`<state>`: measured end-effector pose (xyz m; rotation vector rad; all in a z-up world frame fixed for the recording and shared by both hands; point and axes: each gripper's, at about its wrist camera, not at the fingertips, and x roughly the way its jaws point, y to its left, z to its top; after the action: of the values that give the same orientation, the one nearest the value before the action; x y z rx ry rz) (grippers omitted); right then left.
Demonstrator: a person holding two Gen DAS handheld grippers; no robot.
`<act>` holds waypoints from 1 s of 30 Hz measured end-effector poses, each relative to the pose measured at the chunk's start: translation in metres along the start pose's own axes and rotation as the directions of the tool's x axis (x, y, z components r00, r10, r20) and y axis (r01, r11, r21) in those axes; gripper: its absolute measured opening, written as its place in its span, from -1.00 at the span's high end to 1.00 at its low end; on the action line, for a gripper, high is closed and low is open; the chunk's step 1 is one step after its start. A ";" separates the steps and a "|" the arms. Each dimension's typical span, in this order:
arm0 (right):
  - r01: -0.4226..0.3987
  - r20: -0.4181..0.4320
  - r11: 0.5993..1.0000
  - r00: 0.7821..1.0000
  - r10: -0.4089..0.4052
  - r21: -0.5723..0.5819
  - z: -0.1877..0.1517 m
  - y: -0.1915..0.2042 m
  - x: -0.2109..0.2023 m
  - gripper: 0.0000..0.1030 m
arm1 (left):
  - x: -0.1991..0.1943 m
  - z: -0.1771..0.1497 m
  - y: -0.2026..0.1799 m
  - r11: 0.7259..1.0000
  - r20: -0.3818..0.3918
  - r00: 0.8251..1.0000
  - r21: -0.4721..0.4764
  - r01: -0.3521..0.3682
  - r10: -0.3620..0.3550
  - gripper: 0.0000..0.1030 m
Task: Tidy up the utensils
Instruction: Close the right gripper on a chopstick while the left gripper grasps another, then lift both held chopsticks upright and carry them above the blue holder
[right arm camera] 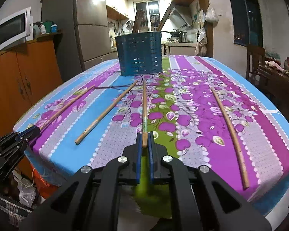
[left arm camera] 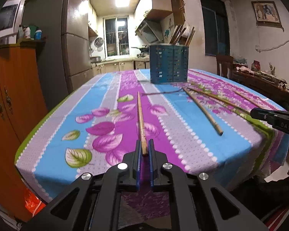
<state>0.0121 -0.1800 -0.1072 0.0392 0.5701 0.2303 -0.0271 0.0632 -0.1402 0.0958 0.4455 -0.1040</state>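
A blue perforated utensil holder stands at the far end of the table and holds several chopsticks; it also shows in the right wrist view. My left gripper is shut on the near end of a wooden chopstick that points toward the holder. My right gripper is shut on the near end of another chopstick. A loose chopstick lies between the two, and another lies on the right. The left gripper shows at the left edge of the right wrist view.
The table wears a floral purple, blue and green cloth. An orange cabinet with a microwave stands left of the table. A fridge stands behind. A wooden chair and a cluttered side table stand to the right.
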 end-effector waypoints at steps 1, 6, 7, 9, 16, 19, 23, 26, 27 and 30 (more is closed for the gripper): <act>0.000 0.005 1.000 1.000 0.000 0.002 0.001 -0.001 -0.001 0.91 | -0.002 0.003 0.000 1.000 0.008 1.000 0.000 0.002 -0.002 0.84; 0.007 0.053 1.000 0.999 -0.008 0.006 0.011 -0.005 -0.014 0.91 | -0.011 0.019 -0.001 1.000 0.043 0.999 0.007 -0.001 0.001 0.85; 0.014 0.073 1.000 0.997 -0.014 0.002 0.015 -0.006 -0.018 0.91 | -0.013 0.023 0.000 1.000 0.049 0.999 0.000 0.001 -0.001 0.85; 0.025 0.106 1.000 0.994 -0.024 -0.009 0.022 -0.007 -0.026 0.91 | -0.016 0.033 0.001 1.000 0.058 0.998 -0.006 -0.020 0.020 0.85; 0.024 0.197 0.998 0.980 -0.013 -0.055 0.054 -0.008 -0.046 0.91 | -0.024 0.082 0.005 0.997 0.091 0.994 -0.052 -0.054 0.058 0.85; 0.025 0.238 0.997 0.971 -0.006 -0.076 0.069 -0.007 -0.051 0.91 | -0.029 0.102 0.001 0.997 0.128 0.989 -0.035 -0.068 0.072 0.85; 0.015 0.272 0.996 0.962 0.009 -0.086 0.086 -0.007 -0.055 0.91 | -0.033 0.122 0.000 0.997 0.166 0.983 -0.027 -0.075 0.079 0.85; 0.017 0.299 0.995 0.954 0.014 -0.099 0.097 -0.007 -0.060 0.91 | -0.038 0.137 -0.002 0.996 0.193 0.977 -0.021 -0.088 0.090 0.85; 0.016 0.309 0.995 0.951 0.016 -0.103 0.101 -0.008 -0.061 0.91 | -0.039 0.143 -0.003 0.996 0.202 0.975 -0.020 -0.092 0.094 0.85; 0.003 0.319 0.995 0.947 0.030 -0.103 0.111 -0.009 -0.064 0.91 | -0.043 0.159 -0.004 0.997 0.223 0.971 -0.020 -0.081 0.083 0.85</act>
<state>0.0211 -0.2007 0.0193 -0.0187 0.2329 0.2602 0.0007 0.0442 0.0207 0.0902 0.2166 -0.0304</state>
